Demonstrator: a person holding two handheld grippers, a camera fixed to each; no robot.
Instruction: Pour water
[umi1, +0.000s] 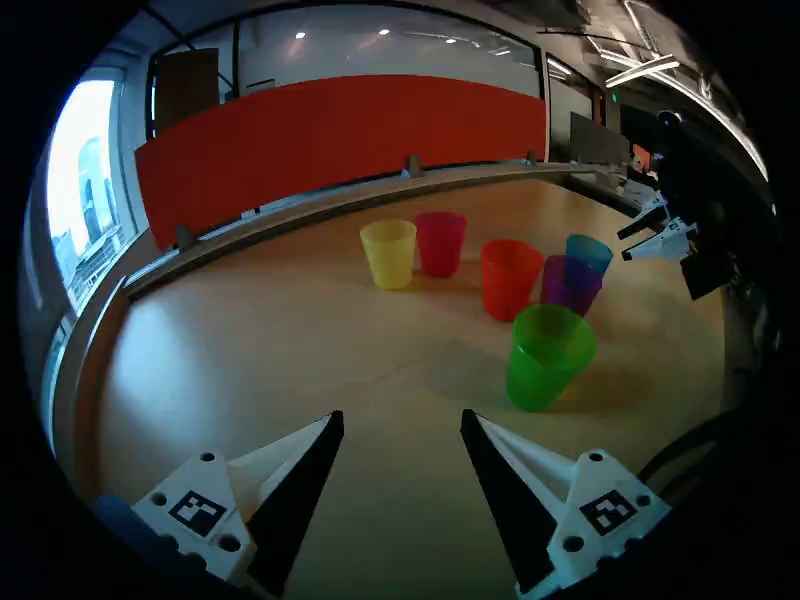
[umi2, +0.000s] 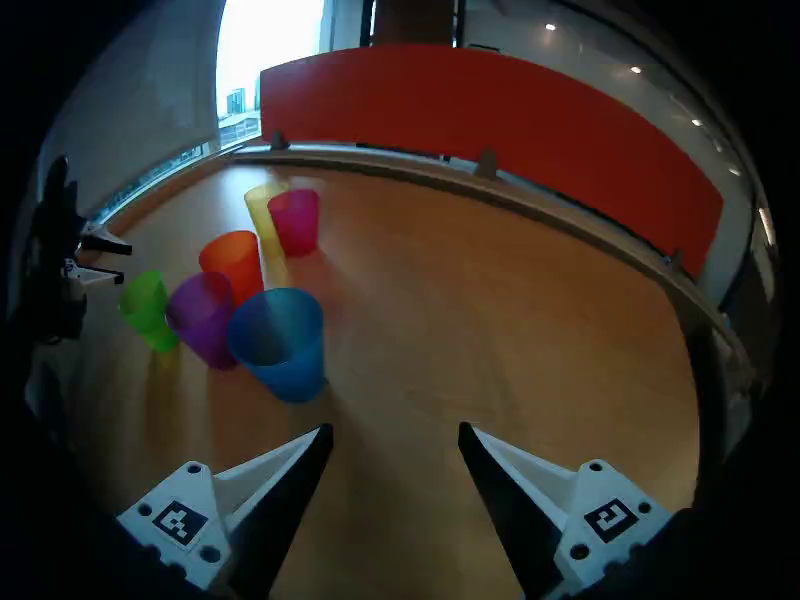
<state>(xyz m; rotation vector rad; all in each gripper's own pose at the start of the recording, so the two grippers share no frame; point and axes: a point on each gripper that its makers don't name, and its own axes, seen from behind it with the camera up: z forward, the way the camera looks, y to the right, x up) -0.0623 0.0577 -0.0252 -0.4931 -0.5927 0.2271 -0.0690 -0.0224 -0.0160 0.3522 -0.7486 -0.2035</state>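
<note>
Several coloured plastic cups stand upright in a cluster on the wooden table (umi1: 300, 340). In the left gripper view the green cup (umi1: 547, 356) is nearest, just right of my open left gripper (umi1: 402, 425). Behind it stand the orange (umi1: 510, 278), purple (umi1: 570, 284), blue (umi1: 588, 252), magenta (umi1: 441, 243) and yellow (umi1: 388, 253) cups. In the right gripper view the blue cup (umi2: 280, 343) is closest, a little left of my open right gripper (umi2: 395, 435). The purple (umi2: 204, 319), green (umi2: 148, 309) and orange (umi2: 233, 264) cups stand beyond it. Nothing sits between either gripper's fingers. I cannot tell whether any cup holds water.
A long red partition (umi1: 340, 130) runs along the table's far edge on a raised ledge (umi2: 480, 185). The right gripper (umi1: 655, 235) appears at the far right of the left gripper view. The left gripper (umi2: 110, 258) appears at the far left of the right gripper view.
</note>
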